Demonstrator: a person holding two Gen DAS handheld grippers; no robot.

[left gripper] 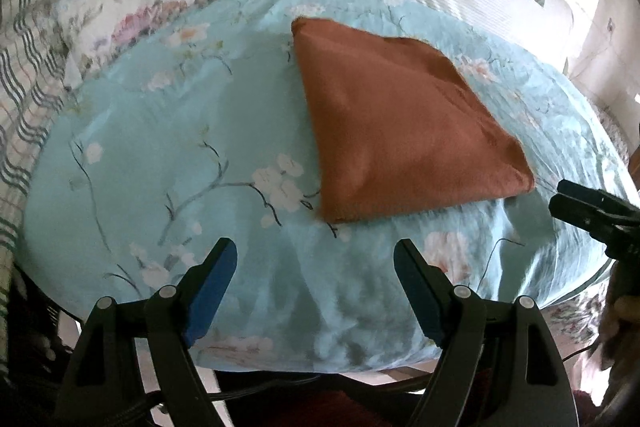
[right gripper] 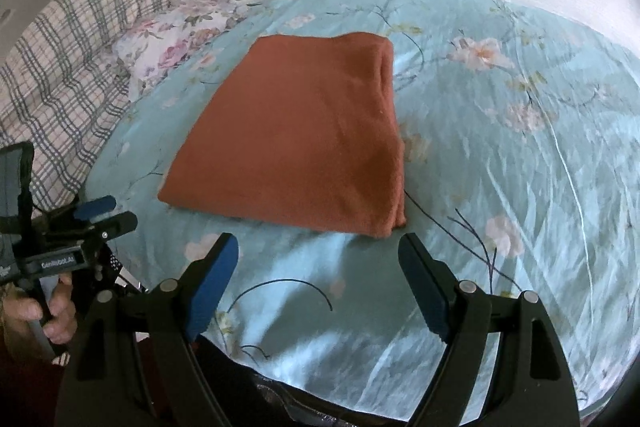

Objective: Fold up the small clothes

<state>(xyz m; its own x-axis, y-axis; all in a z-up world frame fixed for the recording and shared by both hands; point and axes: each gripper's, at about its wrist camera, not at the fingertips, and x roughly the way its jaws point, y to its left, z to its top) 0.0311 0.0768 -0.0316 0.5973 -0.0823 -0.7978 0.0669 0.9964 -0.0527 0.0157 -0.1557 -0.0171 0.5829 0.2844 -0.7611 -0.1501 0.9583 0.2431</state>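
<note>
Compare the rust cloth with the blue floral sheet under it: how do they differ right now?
The rust cloth is plain and one colour; the blue floral sheet is printed with blossoms and branches. The cloth is folded into a compact, layered rectangle; the sheet lies spread out and wrinkled, covering far more area. Neither is held: both the left gripper and the right gripper are open.

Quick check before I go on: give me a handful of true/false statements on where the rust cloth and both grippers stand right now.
1. The rust-brown cloth lies folded on the light-blue floral sheet. True.
2. The left gripper is clamped on the cloth. False: it is open and holds nothing, short of the cloth's near edge.
3. The right gripper is open. True.
4. The cloth hangs over the bed's edge. False: it lies wholly on the sheet.
5. A plaid blanket lies left of the cloth. True.
</note>
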